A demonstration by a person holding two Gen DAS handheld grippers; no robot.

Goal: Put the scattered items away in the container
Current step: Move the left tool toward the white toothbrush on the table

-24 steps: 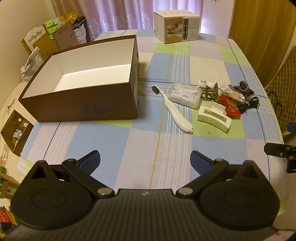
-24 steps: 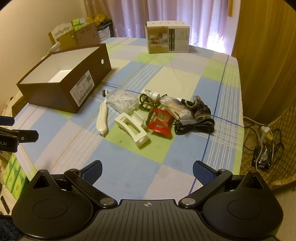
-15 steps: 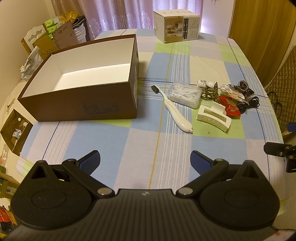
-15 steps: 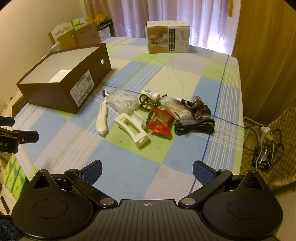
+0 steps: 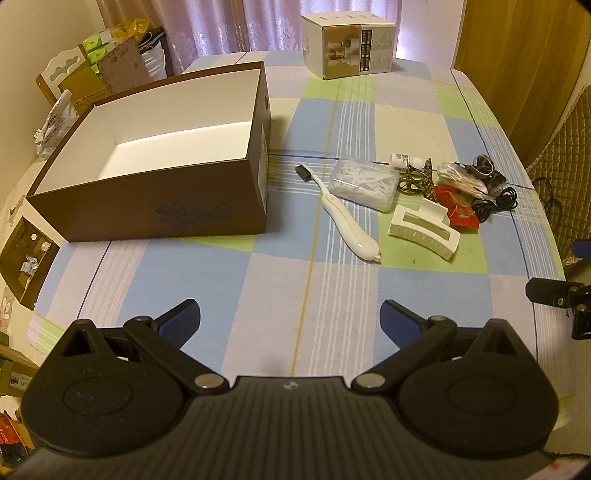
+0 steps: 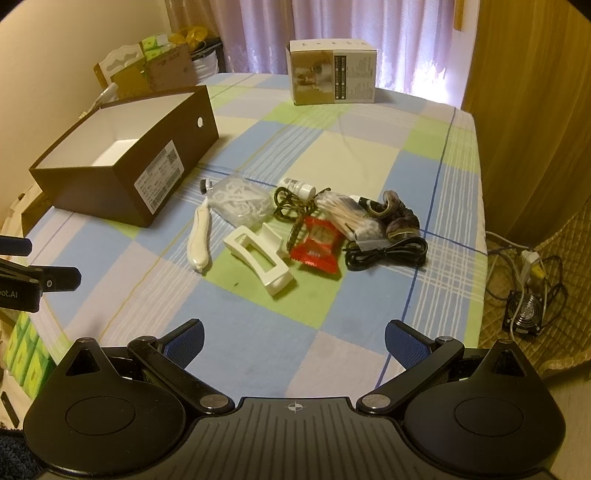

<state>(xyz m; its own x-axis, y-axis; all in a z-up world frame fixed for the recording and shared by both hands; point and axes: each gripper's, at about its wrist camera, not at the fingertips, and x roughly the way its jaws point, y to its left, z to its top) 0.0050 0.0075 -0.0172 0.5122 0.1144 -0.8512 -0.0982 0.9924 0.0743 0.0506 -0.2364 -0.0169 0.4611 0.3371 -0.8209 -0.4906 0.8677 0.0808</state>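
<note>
1 brown box (image 5: 155,206); 1 toothbrush (image 6: 199,240); 1 hair claw (image 6: 258,258); 1 cable (image 6: 388,253).

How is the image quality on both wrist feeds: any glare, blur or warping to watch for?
Left wrist view: dim warm light, sharp, a bright band on the brown box floor, fisheye bending at the edges. Right wrist view: the curtains glow and wash out, and the clutter stays readable.
</note>
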